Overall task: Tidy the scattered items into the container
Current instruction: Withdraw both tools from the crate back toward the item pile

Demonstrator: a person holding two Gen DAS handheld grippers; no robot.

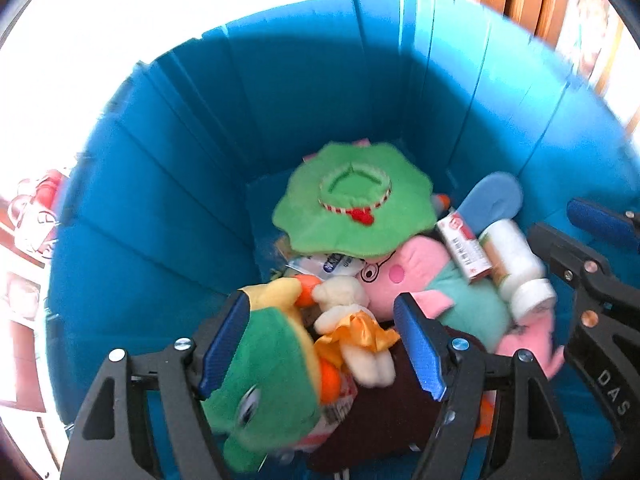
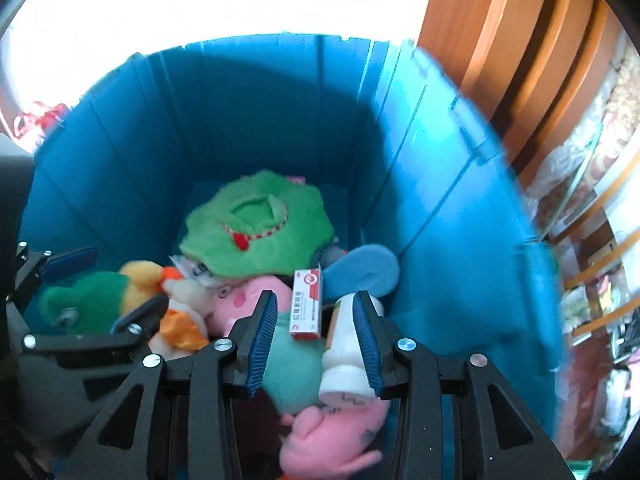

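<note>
Both grippers hang over the open blue bin (image 1: 168,184), pointing steeply down into it.

Nearest the right gripper (image 2: 316,336) is a white bottle (image 2: 346,356), lying on the heap with its cap toward six o'clock and its long axis running roughly twelve to six, in line with the fingers. The jaws stand partly apart; the right-hand blue pad (image 2: 366,344) overlaps the bottle's edge, but whether it presses I cannot tell, and the left-hand pad stands clear over the pink pig toy (image 2: 332,436). I judge the bottle to be resting in the bin rather than held.

The left gripper (image 1: 324,344) is wide open and grips nothing. Between its pads, lower down, lie a green and yellow plush (image 1: 268,368) and a small cream doll with an orange skirt (image 1: 352,320).

Farther in, a red and white box (image 2: 306,304) lies at about twelve o'clock from the right fingers, a blue slipper-shaped toy (image 2: 360,268) at one o'clock, and a green plush hat (image 1: 352,204) tops the pile against the far wall.

The items in sight all sit inside the bin. Beyond its rim: wooden panelling (image 2: 500,40) at two o'clock, cluttered shelves (image 2: 600,240) at three, a bright washed-out area behind.
</note>
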